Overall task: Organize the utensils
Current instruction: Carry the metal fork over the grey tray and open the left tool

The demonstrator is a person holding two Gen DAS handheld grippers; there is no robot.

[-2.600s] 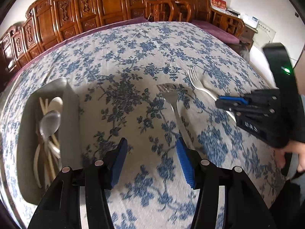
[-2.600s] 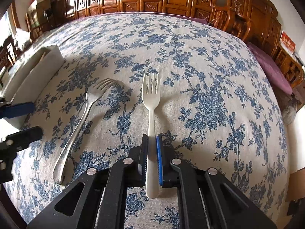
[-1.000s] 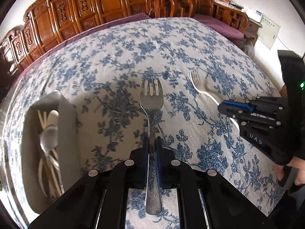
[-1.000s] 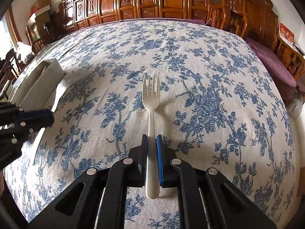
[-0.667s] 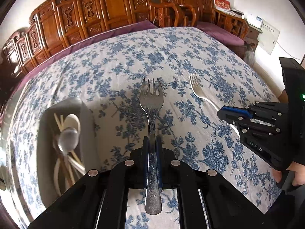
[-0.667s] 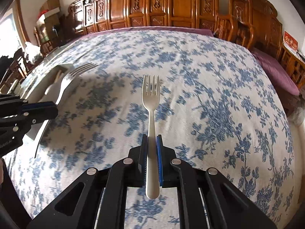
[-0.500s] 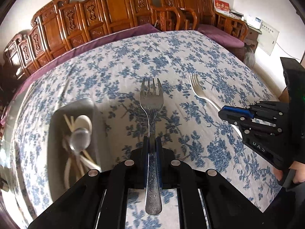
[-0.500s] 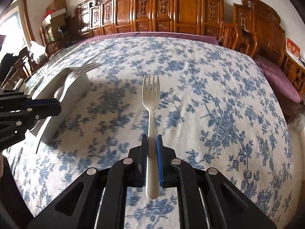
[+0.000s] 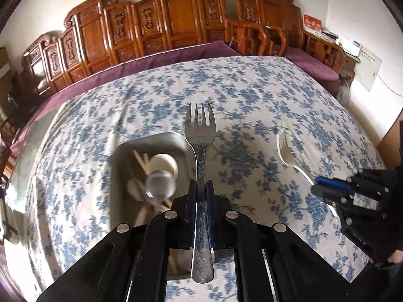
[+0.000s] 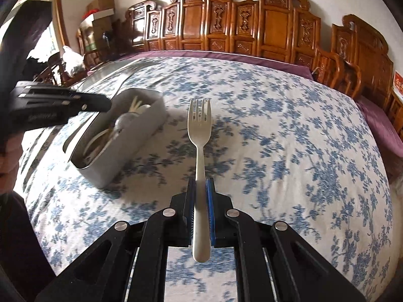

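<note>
Steel and white plastic: the left gripper point(image 9: 200, 188) tilts downward with its jaws clamped on a metal fork point(image 9: 200, 136), tines up over the right rim of the grey utensil bin point(image 9: 151, 138) at frame centre, while the right gripper point(image 10: 200, 188) grips a white fork point(image 10: 199, 125) the same way above the blue-flowered table point(image 10: 289, 138). Only the left view looks into the bin, at a spoon point(image 9: 161, 185) and chopsticks point(image 9: 141, 159); the right view shows the bin's outer wall at left, with the left gripper above it.

bright daylight from a window point(image 10: 54, 41) at left, soft shadows on the tablecloth point(image 10: 277, 130), motion blur, bowed fisheye edges.
</note>
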